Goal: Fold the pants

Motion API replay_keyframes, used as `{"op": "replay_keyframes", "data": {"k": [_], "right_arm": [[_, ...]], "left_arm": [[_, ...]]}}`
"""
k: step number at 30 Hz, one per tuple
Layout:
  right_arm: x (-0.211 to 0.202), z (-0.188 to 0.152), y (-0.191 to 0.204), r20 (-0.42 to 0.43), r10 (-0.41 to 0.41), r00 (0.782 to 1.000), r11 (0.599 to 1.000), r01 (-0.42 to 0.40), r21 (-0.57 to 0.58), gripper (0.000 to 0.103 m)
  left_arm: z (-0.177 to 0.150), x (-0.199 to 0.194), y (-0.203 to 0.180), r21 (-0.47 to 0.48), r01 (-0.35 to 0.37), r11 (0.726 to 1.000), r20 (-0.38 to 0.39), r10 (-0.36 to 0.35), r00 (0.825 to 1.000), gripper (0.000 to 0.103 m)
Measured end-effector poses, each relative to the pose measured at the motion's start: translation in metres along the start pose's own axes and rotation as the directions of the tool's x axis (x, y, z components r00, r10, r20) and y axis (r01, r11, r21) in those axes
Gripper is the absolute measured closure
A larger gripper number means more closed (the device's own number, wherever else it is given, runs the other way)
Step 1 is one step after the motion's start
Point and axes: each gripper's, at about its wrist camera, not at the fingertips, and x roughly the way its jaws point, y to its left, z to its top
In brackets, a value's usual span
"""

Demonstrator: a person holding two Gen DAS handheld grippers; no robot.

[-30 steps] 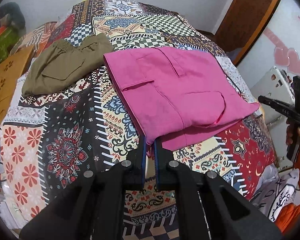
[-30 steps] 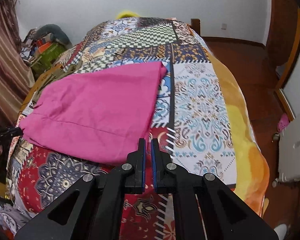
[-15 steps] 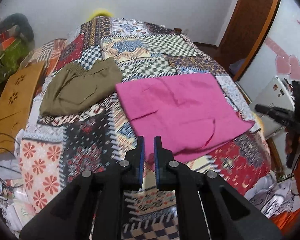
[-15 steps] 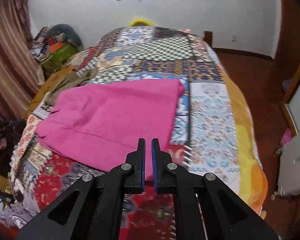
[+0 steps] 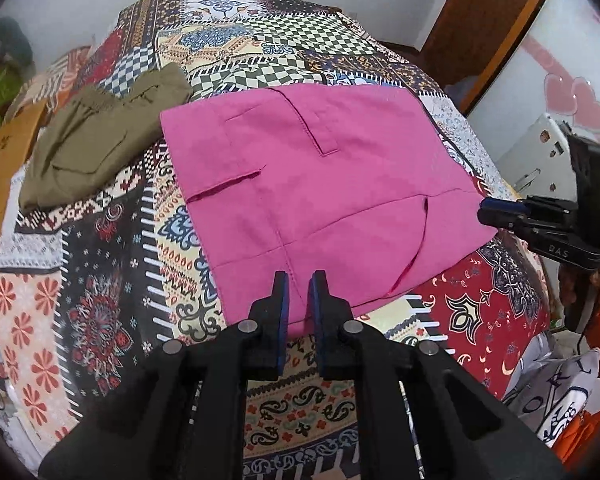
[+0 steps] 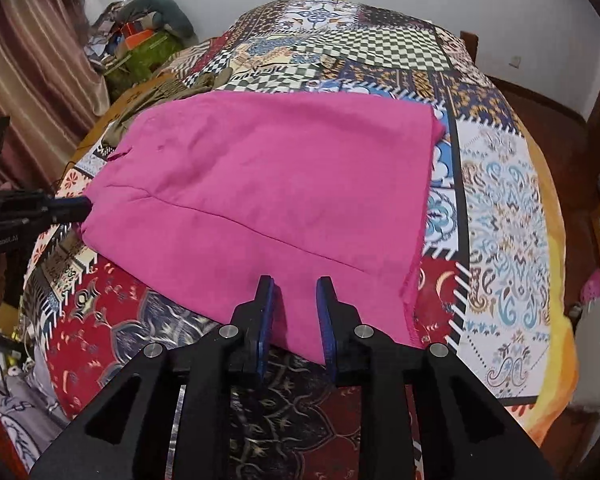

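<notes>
The pink pants (image 5: 320, 196) lie folded flat in a rectangle on the patterned bedspread (image 5: 100, 312); they also show in the right wrist view (image 6: 268, 192). My left gripper (image 5: 299, 280) hovers over the pants' near edge, its jaws a narrow gap apart and holding nothing. My right gripper (image 6: 294, 284) hovers over the pants' other near edge, jaws a little wider apart, empty. Each gripper shows in the other's view: the right one in the left wrist view (image 5: 496, 214), the left one in the right wrist view (image 6: 76, 206), each at a corner of the pants.
Folded olive-green pants (image 5: 96, 140) lie on the bed left of the pink ones. A wooden board (image 5: 0, 156) and clutter (image 6: 140, 48) stand along the bed's far side. A white appliance (image 5: 540, 156) and a wooden door (image 5: 492, 12) are to the right.
Both grippers have come back down closer to the pants after pulling away. The right gripper's jaws have parted; the left's gap has widened slightly. The pants have not moved.
</notes>
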Motion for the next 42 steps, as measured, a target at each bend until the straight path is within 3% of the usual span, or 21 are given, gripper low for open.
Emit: {"op": "replay_keyframes", "data": {"k": [6,12,19,25,31,38,42], "right_arm": [[0.001,-0.009,-0.015,-0.017,-0.04,0.999,0.999,0.041,0.027,0.084],[-0.005,-0.001,-0.025,-0.027,-0.044,0.999,0.997,0.045,0.057,0.084],[-0.023,0.033,-0.033,0.068,-0.061,0.996,0.995,0.055,0.078,0.084],[-0.028,0.063,-0.044,0.122,-0.085,0.989,0.994,0.075,0.085,0.083],[-0.018,0.085,-0.056,0.131,-0.116,0.985,0.99,0.104,0.091,0.082],[0.005,0.104,-0.073,0.114,-0.136,0.984,0.987,0.124,0.102,0.074],[0.023,0.114,-0.08,0.093,-0.138,0.986,0.987,0.13,0.091,0.074]], "left_arm": [[0.001,-0.005,0.008,-0.012,0.016,1.0,-0.005,-0.016,1.0,0.09],[0.018,-0.026,0.031,-0.065,-0.039,0.997,0.041,0.042,0.998,0.09],[0.055,-0.043,0.056,-0.088,-0.102,0.991,0.103,0.111,0.988,0.09],[0.094,-0.042,0.07,-0.049,-0.172,0.984,0.142,0.178,0.974,0.089],[0.118,-0.016,0.091,-0.072,-0.13,0.989,0.103,0.137,0.985,0.086],[0.119,0.026,0.095,-0.082,-0.084,0.993,0.036,0.087,0.996,0.072],[0.121,0.042,0.097,-0.088,-0.074,0.993,0.005,0.074,0.997,0.072]]}}
